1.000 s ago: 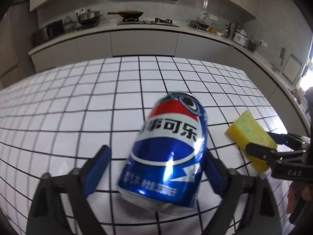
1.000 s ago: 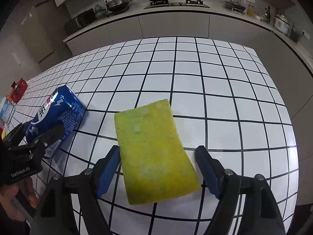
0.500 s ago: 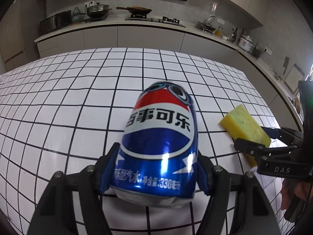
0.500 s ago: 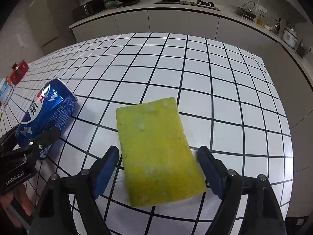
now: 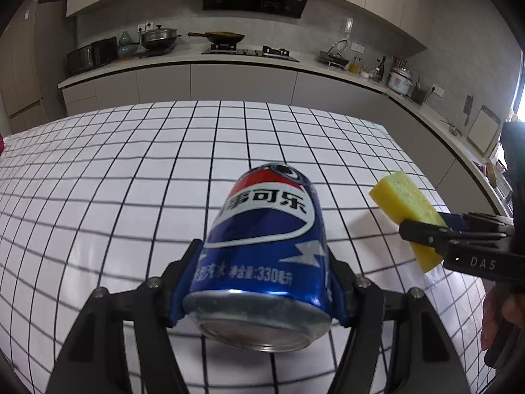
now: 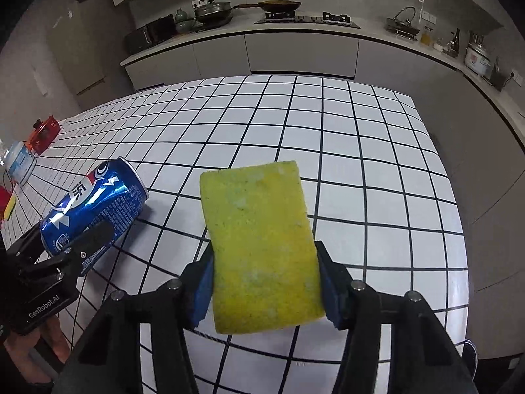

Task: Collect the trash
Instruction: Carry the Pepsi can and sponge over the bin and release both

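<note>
My left gripper is shut on a blue Pepsi can and holds it lifted above the tiled table, its bottom end toward the camera. My right gripper is shut on a yellow sponge, also raised off the table. In the left wrist view the sponge and right gripper are at the right. In the right wrist view the can and left gripper are at the left.
At the table's far left stand a red object, a white-capped container and a small yellow and red item. A kitchen counter with pots and a stove runs behind the table. The table's right edge drops off.
Both grippers closed: the left on the can, the right on the sponge. Both objects have been lifted off the table and tilted up.
</note>
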Motion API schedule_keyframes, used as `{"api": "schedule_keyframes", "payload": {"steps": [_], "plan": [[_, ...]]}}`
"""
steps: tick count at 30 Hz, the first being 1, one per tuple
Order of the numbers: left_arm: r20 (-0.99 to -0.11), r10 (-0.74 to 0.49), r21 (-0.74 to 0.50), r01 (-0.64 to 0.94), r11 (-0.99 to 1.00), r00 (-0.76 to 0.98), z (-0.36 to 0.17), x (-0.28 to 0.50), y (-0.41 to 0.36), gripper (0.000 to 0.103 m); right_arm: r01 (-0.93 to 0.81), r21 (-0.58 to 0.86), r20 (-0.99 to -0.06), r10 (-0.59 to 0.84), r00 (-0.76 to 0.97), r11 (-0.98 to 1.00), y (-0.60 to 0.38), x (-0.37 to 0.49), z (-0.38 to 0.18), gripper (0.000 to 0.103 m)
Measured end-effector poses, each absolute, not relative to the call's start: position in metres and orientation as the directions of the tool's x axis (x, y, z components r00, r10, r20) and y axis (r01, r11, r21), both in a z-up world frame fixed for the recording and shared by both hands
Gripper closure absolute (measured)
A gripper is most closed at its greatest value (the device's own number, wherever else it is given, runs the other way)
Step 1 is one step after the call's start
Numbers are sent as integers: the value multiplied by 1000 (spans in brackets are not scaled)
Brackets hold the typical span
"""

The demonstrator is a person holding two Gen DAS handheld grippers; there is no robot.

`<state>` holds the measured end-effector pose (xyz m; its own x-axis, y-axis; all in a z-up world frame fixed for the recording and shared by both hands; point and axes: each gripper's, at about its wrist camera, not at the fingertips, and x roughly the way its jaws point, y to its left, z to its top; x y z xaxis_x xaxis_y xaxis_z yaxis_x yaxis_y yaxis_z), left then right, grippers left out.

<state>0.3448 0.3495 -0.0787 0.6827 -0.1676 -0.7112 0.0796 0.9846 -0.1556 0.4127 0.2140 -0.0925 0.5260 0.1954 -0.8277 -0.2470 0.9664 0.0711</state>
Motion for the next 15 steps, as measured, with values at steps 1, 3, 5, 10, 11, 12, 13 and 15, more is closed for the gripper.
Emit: {"api": "schedule_keyframes", "payload": {"steps": [1,3,5,10,11,12,13,15], "plan": [[-715,-182,-170,85,982,675,-81,342,348,35,-251,74,-829,199,523,965,212,408,-92,45],[-735,-176,-160,84,984,655,-89,342,342,34,-256,74,-826,203,525,964,209,400,-91,45],[-753,-158,-143,75,987,639,-95,344,339,34,-255,90,-827,215,519,963,206,395,-92,45],[-779,-142,-119,77,990,611,-100,354,333,29,-256,95,-829,219,515,962,200,390,-92,45],[-785,-148,-126,78,989,601,-101,357,334,30,-253,95,-829,217,515,963,198,389,-92,45],[-788,-167,-140,92,986,593,-102,357,334,36,-250,94,-830,214,515,964,196,388,-92,45],[-786,-169,-140,94,986,595,-102,356,334,37,-248,95,-830,214,516,964,195,386,-92,45],[-780,-170,-143,93,985,602,-100,353,334,38,-240,94,-829,210,518,966,191,382,-91,45]]}}
